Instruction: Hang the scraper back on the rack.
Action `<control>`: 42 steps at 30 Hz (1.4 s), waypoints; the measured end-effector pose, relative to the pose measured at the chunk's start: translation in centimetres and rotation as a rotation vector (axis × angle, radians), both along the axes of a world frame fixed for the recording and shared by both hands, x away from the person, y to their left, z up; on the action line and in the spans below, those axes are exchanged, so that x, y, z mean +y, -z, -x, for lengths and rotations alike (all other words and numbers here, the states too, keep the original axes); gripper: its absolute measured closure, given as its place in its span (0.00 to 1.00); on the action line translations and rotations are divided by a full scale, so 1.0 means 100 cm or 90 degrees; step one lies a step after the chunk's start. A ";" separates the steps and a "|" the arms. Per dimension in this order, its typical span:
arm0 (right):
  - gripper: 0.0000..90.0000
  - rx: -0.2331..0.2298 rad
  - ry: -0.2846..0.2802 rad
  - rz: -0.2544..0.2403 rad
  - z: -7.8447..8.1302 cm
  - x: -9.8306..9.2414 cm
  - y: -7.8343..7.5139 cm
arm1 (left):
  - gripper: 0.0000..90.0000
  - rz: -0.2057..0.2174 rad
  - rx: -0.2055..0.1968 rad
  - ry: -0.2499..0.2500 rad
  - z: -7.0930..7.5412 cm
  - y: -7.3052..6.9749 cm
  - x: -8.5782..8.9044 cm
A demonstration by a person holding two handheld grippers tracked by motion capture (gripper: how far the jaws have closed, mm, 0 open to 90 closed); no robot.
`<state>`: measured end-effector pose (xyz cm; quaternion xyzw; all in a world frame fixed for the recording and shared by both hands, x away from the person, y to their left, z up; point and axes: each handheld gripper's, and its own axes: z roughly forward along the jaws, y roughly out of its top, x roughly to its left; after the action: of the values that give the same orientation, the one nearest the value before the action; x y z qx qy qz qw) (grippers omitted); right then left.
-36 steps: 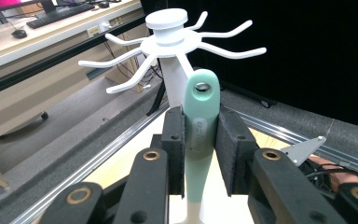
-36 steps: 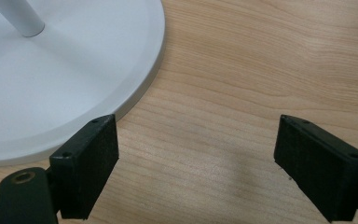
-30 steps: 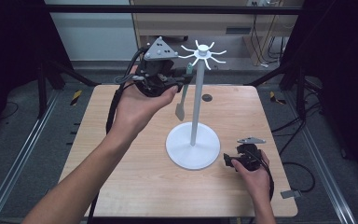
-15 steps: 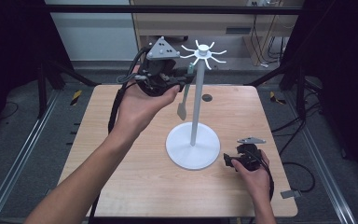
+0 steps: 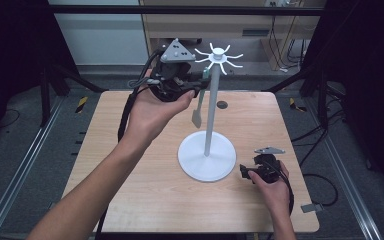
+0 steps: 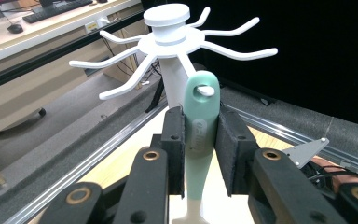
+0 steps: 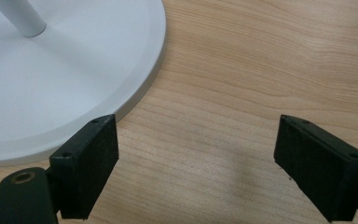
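Left tool is gripping the green handle of a spatula between its two black pads, pressing on both sides of it (the grey blade is hanging straight down below the hand in the high view). Its handle's top hole is sitting over one white hook of a rack, so the spatula is hanging just beside the rack's pole, well above the tabletop. More hooks are fanning out from the round cap at the rack's top. In the high view the left tool is being held up level with those hooks, with the hand cupping it from underneath and a black cable trailing down from it.

Farther out, the rack's pole is standing upright on a round white base in the middle of the tabletop. Right tool is resting low on the tabletop just beside that base, to its right. Its jaws are standing wide apart with nothing between them, and the left pad is lying near the base's rim over bare wood.
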<state>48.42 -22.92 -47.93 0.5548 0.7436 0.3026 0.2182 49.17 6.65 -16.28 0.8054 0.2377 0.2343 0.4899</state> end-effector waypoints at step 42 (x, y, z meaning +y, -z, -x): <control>0.15 0.000 -0.003 0.005 0.000 0.000 0.000 | 0.64 0.021 -0.037 0.002 0.007 0.013 0.011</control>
<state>48.43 -22.87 -47.96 0.5524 0.7461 0.3001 0.2193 48.45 7.79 -17.54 0.7901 0.2260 0.2531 0.5105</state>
